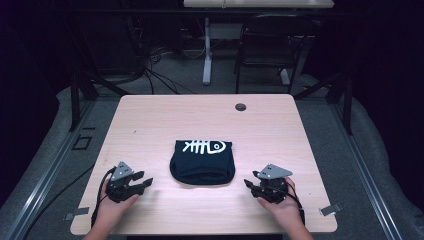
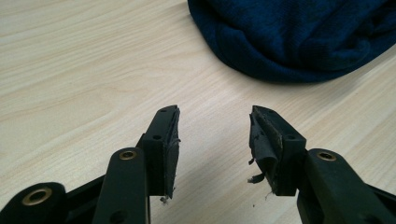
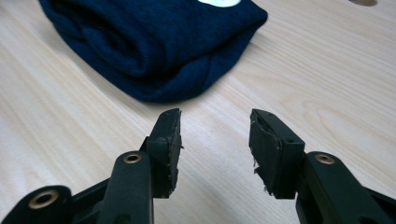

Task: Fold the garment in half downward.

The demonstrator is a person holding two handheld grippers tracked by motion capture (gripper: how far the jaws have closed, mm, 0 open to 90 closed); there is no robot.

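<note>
Wooden table — folded shirt central | left gripper, right gripper agape — flanking

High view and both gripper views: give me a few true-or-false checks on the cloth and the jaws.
1. The folded dark blue cloth lies between the left gripper and the right gripper. True.
2. The left gripper's jaws clamp the cloth. False: they stand apart over bare table.
3. The cloth bears a white fishbone print. True.
4. The right gripper's jaws are shut. False: a gap shows between them.
5. A chair stands on the table. False: on the floor beyond it.
</note>
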